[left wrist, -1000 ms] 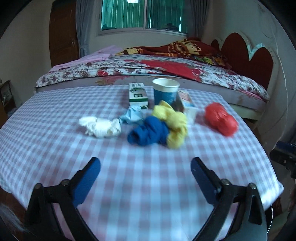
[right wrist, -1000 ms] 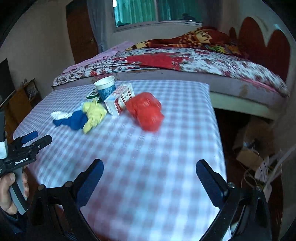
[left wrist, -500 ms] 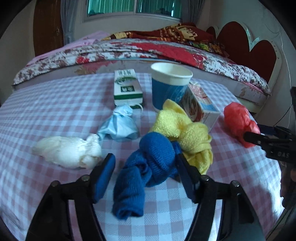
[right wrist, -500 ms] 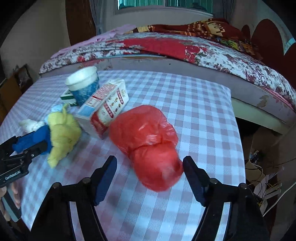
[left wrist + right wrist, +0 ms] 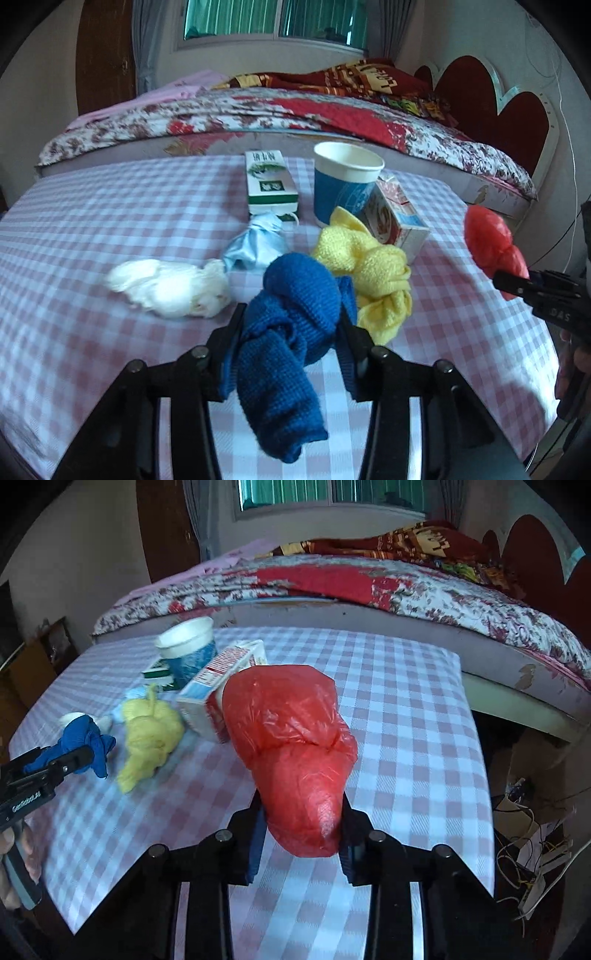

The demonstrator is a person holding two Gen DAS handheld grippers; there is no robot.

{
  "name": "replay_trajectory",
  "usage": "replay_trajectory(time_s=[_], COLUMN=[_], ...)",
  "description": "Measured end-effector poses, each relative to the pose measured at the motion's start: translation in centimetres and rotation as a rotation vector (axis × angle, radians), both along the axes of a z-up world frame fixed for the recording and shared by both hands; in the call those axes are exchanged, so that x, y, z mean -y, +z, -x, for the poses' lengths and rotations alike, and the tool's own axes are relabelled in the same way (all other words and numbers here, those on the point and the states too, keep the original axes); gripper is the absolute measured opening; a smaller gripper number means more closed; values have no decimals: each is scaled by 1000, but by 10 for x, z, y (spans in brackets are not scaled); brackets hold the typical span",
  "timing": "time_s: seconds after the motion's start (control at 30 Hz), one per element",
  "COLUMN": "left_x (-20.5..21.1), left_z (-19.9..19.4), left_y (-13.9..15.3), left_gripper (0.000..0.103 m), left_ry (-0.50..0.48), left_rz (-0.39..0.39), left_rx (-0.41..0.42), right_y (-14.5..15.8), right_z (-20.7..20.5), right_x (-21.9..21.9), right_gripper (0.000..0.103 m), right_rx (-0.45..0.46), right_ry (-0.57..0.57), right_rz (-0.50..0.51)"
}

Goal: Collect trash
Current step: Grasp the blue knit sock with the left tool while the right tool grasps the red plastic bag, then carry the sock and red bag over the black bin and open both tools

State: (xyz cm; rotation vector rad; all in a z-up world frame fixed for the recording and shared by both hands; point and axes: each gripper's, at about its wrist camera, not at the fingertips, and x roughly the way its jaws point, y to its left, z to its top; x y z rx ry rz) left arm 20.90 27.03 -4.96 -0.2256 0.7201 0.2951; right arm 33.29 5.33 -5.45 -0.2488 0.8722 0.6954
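Between closing left jaws: blue cloth (image 5: 295,325); between closing right jaws: red bag (image 5: 295,760).

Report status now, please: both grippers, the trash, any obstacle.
Left gripper closing on blue knitted cloth. Right gripper closing on red plastic bag. Yellow cloth touches the blue one; carton sits against the bag.
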Motion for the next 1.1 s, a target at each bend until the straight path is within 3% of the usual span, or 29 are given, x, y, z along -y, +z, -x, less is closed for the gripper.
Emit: replay_trajectory(time_s=[0.4, 1.1], left_x=[61, 158], left_z=[62, 101], left_y=[27, 49], left_gripper=[45, 45], left_ry=[-35, -145], left_rz=[-59, -76], left_rx=[103, 168], right_y=[37, 76], right_z=[78, 155], right_x=[84, 184], right_gripper=[34, 34], right_rx=[62, 126], right_ry=[-17, -91], right_rz=[-95, -163])
